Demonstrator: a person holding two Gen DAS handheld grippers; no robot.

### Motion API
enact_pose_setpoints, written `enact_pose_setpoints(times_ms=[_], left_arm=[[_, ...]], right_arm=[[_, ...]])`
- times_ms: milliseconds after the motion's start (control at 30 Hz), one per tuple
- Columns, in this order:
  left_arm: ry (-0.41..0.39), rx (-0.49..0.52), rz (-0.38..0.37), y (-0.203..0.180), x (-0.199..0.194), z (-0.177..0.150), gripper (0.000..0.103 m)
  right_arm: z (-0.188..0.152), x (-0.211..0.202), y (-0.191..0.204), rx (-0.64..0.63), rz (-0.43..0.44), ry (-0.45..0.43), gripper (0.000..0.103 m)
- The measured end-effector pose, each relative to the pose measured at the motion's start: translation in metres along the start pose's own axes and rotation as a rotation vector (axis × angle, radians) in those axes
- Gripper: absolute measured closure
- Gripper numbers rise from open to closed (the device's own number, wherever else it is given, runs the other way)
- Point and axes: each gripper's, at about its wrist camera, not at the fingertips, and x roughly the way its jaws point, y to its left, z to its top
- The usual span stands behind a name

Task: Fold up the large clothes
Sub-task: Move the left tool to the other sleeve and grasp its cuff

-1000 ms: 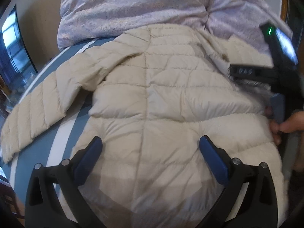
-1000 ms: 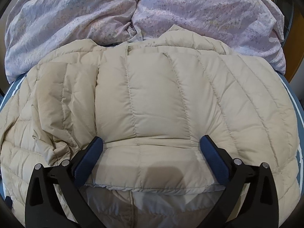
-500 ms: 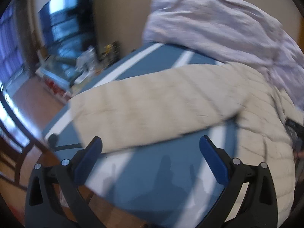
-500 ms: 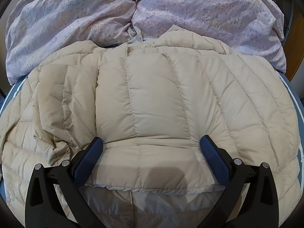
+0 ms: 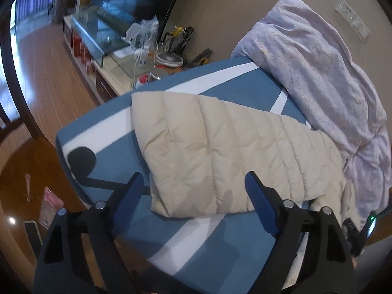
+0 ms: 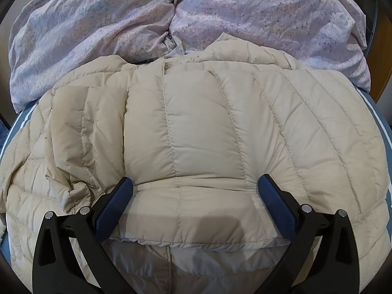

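A beige quilted puffer jacket (image 6: 201,132) lies spread on the blue and white bed cover (image 5: 215,252). Its left sleeve (image 5: 220,152) stretches flat toward the bed's corner. My left gripper (image 5: 193,191) hovers at the sleeve's cuff end. Its jaws are closing, the cuff lies between them, and the pads are not pressing on it. In the right wrist view, part of the jacket is folded over its body, with grey lining showing below the fold. My right gripper (image 6: 196,196) stands open over that folded edge, holding nothing.
A lilac duvet (image 6: 171,19) is heaped along the far side of the bed. Past the bed's left edge are a wooden floor (image 5: 49,73) and a low glass cabinet (image 5: 98,36) with cluttered cables. The right gripper's body with a green light (image 5: 370,220) shows at lower right.
My left gripper swung left from over the jacket's back to the outstretched sleeve's cuff, rolling as it went, and its jaws have narrowed. The right gripper and the folded jacket have not moved.
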Motion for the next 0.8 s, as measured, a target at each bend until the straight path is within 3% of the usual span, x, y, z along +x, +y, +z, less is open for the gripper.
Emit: enact_pose_setpoints(times_ms=[267, 367, 533, 800], left_arm=[[0.006, -0.039, -0.003, 0.0, 0.01, 0.002, 0.025], [-0.003, -0.046, 0.012, 0.0, 0.011, 0.004, 0.036], [-0.002, -0.073, 0.008, 0.005, 0.015, 0.007, 0.074], [0.01, -0.085, -0.025, 0.006, 0.018, 0.011, 0.098]], right_arm=[[-0.001, 0.001, -0.001, 0.003, 0.006, -0.002, 0.001], [-0.001, 0.0, -0.001, 0.005, 0.009, -0.003, 0.001], [-0.001, 0.0, -0.002, 0.01, 0.013, -0.006, 0.001], [-0.001, -0.001, -0.002, 0.01, 0.014, -0.006, 0.001]])
